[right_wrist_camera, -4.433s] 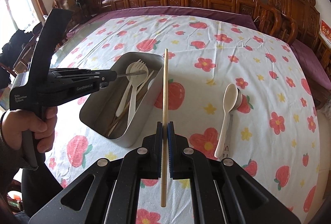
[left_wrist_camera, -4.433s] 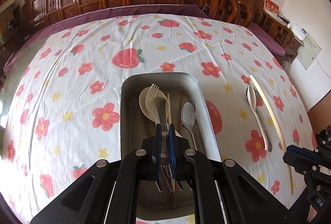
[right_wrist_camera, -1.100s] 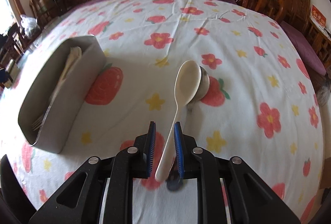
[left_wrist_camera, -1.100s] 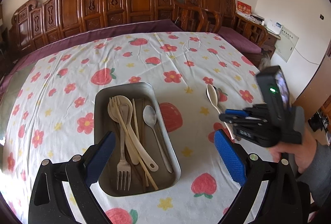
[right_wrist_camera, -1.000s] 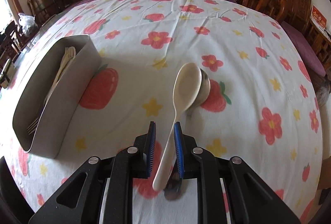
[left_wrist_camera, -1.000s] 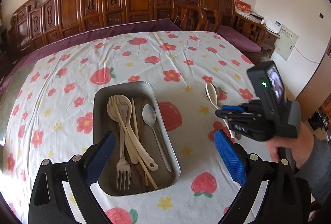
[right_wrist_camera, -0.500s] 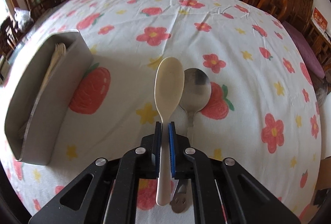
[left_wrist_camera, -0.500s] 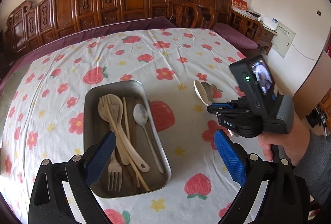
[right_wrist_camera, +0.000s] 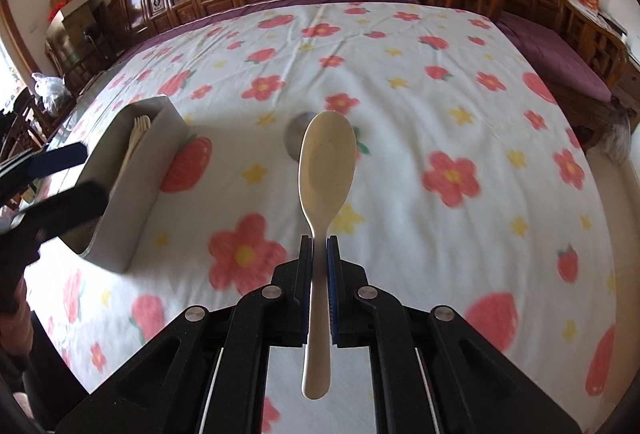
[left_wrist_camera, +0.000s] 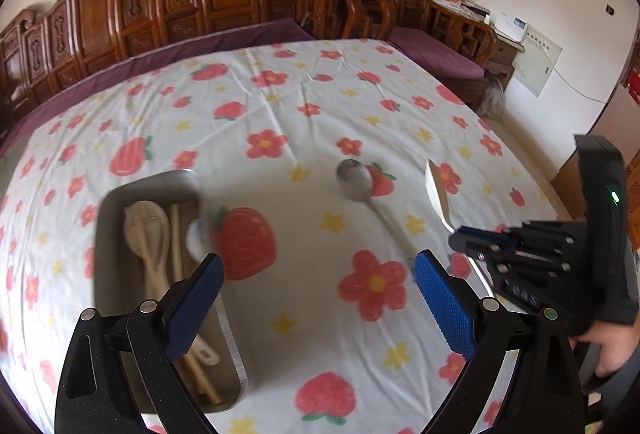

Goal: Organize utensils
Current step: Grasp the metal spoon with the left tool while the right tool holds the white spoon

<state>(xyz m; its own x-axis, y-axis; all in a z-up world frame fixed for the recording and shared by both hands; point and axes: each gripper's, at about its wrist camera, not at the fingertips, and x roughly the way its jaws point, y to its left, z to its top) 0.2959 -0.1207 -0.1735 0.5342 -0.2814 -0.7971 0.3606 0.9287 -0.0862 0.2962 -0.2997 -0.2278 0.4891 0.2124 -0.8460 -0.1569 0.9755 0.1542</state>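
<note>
Where it lay on the cloth before, the cream spoon (right_wrist_camera: 326, 161) now hangs lifted, clamped in the right claw (right_wrist_camera: 319, 254); left claw (left_wrist_camera: 316, 286) gapes.

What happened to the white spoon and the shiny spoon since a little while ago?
The right gripper closed on the cream spoon and lifted it off the tablecloth; a second ago it lay on top of the metal spoon. Before that, the fork and the chopstick went into the metal tray. The metal spoon stayed on the cloth, and the left gripper is still open.
</note>
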